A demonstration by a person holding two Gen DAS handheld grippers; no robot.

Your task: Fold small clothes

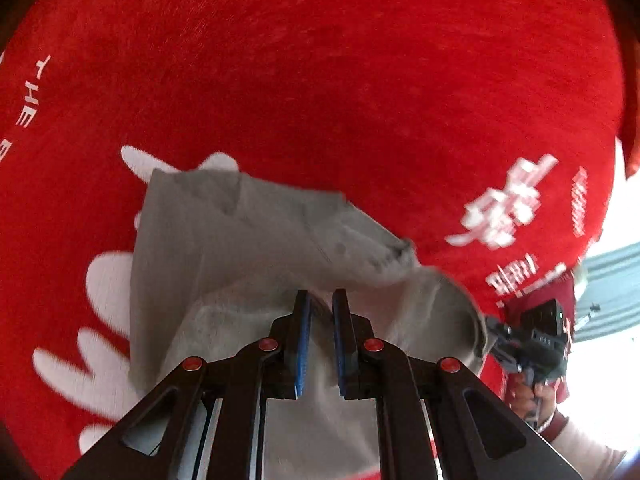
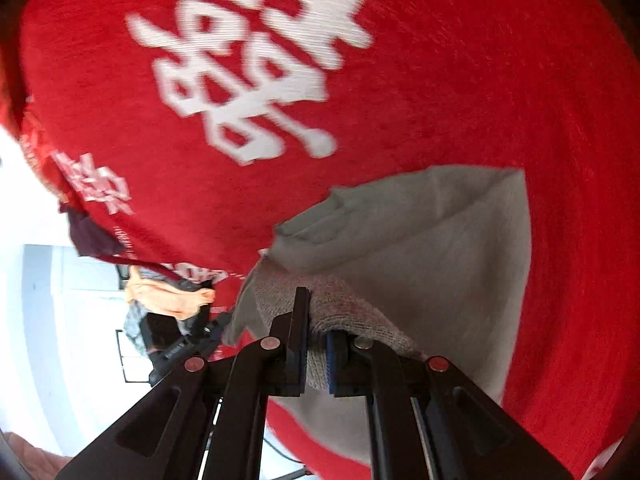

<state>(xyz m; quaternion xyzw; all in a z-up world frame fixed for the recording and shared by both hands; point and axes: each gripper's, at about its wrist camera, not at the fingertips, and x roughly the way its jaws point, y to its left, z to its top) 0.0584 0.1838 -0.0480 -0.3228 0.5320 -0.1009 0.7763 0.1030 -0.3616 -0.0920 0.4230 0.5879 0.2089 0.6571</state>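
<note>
A small grey garment [image 1: 240, 232] hangs lifted over the red cloth [image 1: 320, 60], with part of it still trailing on the cloth. My left gripper [image 1: 320, 300] is shut on one edge, a fold of grey fabric pinched between its blue pads. In the right wrist view the same grey garment [image 2: 420, 248] drapes over my right gripper [image 2: 316, 316], which is shut on another edge. Each gripper shows in the other's view: the right gripper [image 1: 524, 344] at the garment's far right end, the left gripper [image 2: 188, 344] at lower left. The picture is motion-blurred.
The red cloth [image 2: 460, 80] bears large white lettering [image 2: 248, 64] and covers the work surface. Its edge runs at the right in the left wrist view, with pale floor beyond. Orange and dark clothes [image 2: 168, 296] lie past the edge. A hand in a light sleeve [image 1: 560, 432] holds the right gripper.
</note>
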